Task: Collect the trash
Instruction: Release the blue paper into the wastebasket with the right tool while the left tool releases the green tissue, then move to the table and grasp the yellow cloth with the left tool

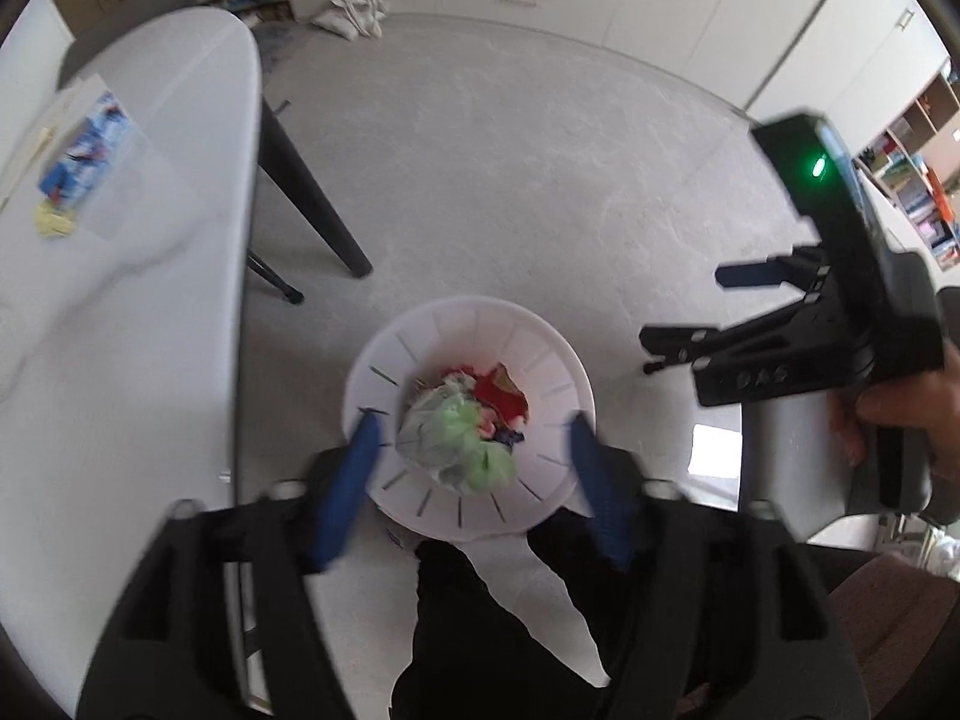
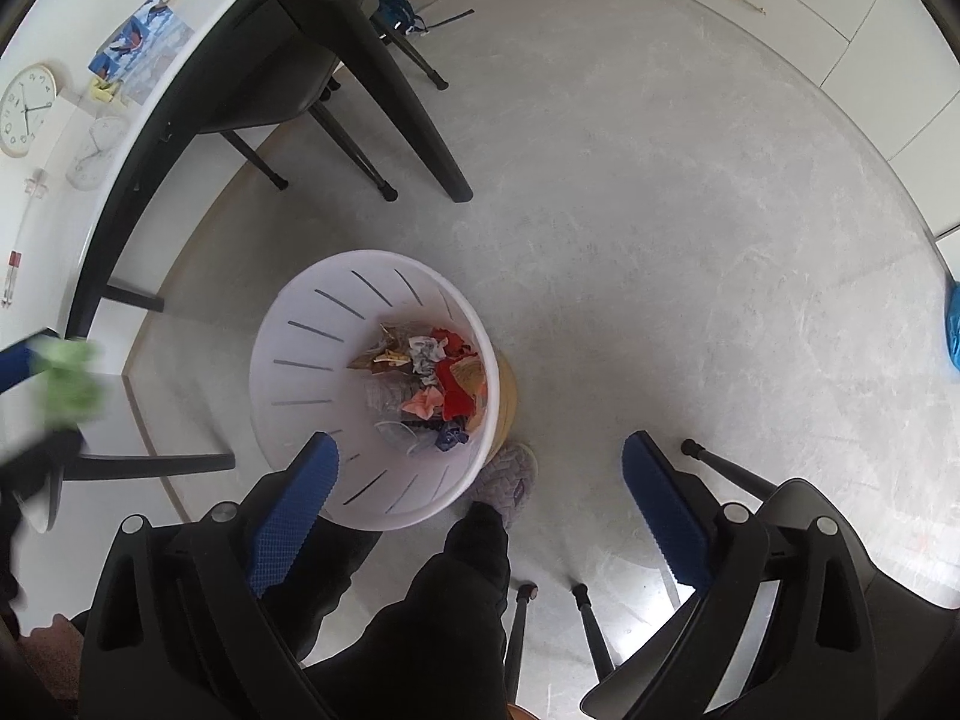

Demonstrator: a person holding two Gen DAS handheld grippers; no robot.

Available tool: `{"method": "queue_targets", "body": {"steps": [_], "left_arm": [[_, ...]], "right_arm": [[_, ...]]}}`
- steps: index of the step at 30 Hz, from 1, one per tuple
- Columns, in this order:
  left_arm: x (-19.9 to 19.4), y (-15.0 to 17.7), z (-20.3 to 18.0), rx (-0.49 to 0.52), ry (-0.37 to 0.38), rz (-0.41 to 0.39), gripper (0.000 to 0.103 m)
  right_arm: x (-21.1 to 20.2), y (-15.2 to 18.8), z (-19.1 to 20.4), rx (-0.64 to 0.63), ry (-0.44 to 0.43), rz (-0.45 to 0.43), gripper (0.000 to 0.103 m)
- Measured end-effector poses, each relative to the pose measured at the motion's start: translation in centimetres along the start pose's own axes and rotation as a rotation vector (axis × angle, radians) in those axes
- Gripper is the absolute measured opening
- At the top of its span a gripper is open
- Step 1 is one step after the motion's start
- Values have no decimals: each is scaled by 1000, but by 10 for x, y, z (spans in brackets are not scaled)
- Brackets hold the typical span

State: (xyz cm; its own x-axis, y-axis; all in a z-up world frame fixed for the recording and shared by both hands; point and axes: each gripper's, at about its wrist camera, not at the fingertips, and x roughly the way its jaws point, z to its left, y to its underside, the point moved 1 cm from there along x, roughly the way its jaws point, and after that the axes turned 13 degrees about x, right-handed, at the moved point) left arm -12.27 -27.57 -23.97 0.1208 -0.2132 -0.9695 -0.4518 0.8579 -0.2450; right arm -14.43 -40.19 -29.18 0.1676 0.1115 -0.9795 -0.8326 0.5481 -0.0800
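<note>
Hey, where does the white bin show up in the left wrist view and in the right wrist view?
Left wrist view: the bin sits low at centre, between the left tool fingers.
Right wrist view: the bin lies left of centre, above the right tool and its left finger.
Shared landmark: the blue packet on the white table.

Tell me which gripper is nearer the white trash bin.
Left. The left gripper hangs open right over the white trash bin, with green crumpled trash blurred between its fingers. The right gripper is open and empty, off to the bin's side.
</note>
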Motion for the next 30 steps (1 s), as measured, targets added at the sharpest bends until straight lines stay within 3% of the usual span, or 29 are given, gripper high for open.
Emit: {"method": "queue_targets", "body": {"steps": [2, 6, 17, 24, 28, 30], "left_arm": [[15, 2, -7, 32, -21, 26, 80], [28, 2, -15, 59, -70, 73, 81], [-2, -5, -11, -17, -132, 17, 89], [-42, 6, 34, -195, -243, -33, 90], [-70, 26, 78, -314, -321, -56, 94], [-78, 32, 102, -327, -350, -62, 95]], "right_arm": [[0, 0, -5, -3, -7, 5, 95], [-1, 1, -10, -16, -12, 11, 95], [-10, -3, -9, -23, -56, -14, 95], [-46, -10, 23, -66, -130, -78, 95], [-64, -7, 56, -152, -153, -99, 99], [-70, -6, 73, -191, -151, -101, 100]]}}
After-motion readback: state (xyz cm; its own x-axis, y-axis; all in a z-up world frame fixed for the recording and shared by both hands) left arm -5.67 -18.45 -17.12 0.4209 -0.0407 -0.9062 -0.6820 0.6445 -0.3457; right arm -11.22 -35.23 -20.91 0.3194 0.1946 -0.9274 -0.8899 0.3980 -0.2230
